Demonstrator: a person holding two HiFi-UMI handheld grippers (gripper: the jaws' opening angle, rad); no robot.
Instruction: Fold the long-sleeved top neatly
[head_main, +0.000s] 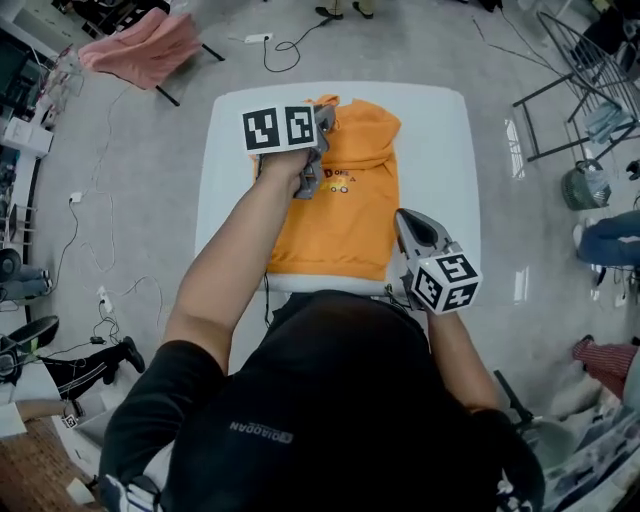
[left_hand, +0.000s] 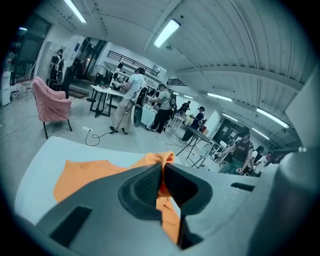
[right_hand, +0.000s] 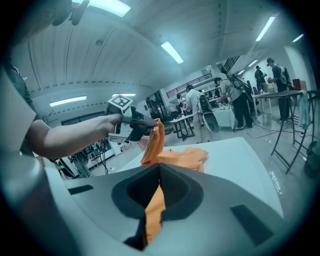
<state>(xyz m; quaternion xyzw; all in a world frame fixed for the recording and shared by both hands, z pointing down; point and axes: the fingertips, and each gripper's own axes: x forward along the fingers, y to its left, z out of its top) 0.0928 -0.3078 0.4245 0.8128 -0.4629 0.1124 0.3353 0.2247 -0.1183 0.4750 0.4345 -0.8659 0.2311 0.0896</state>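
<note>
Though laid lengthwise from near counter (head_main: 440, 140) edge to far, found orange top (head_main: 350, 225) pinched twice, fingers (left_hand: 144, 187) closed on cloth. Noted left gripper (head_main: 308, 188) at raised chest fold, right gripper (head_main: 402, 218) at near right corner.

Soft matt orange cloth top (head_main: 360, 230), smooth white table (head_main: 440, 150)
</note>
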